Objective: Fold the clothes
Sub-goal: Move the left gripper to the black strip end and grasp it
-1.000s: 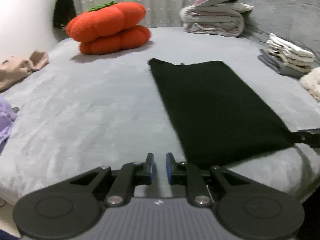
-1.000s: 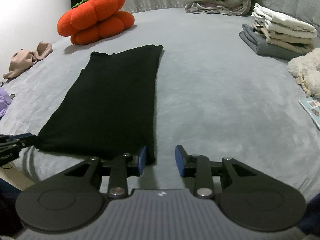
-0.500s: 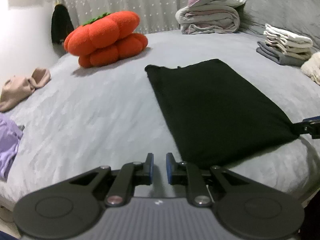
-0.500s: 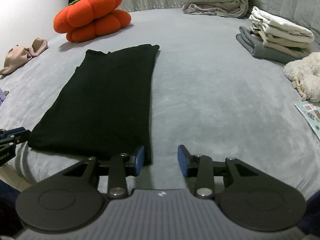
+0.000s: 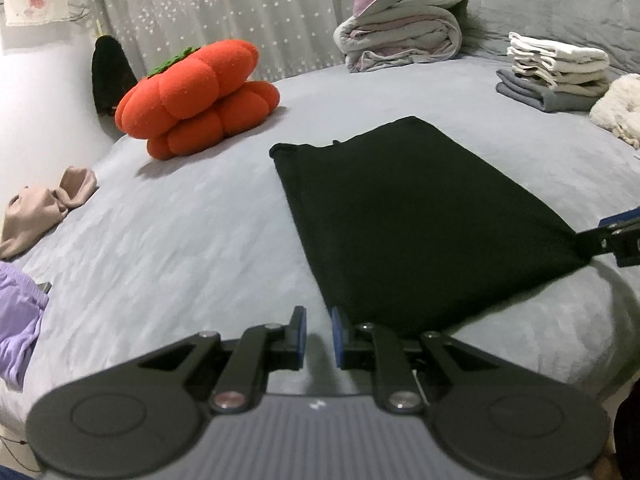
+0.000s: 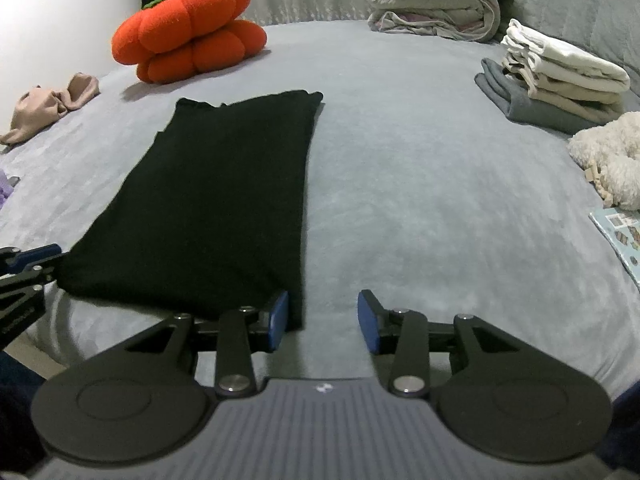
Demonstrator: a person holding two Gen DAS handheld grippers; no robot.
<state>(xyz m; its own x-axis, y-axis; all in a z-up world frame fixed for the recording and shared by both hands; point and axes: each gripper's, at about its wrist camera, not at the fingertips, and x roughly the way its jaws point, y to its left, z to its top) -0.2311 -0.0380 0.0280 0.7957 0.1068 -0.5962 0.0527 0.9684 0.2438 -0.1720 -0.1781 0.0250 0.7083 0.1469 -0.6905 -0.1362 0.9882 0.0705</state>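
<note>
Black knit garment [image 6: 216,204] flat on grey bed [image 6: 420,184], narrow long strip. Soft, limp, light; likely best pinched at near corners. Left gripper [image 5: 319,334] nearly closed, empty; right gripper [image 6: 323,316] spread, empty.

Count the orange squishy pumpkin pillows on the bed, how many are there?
2. They sit stacked at the far left of the grey bed: the top pumpkin pillow has a green stem and leans on the bottom pumpkin pillow. More could hide behind them.
</note>
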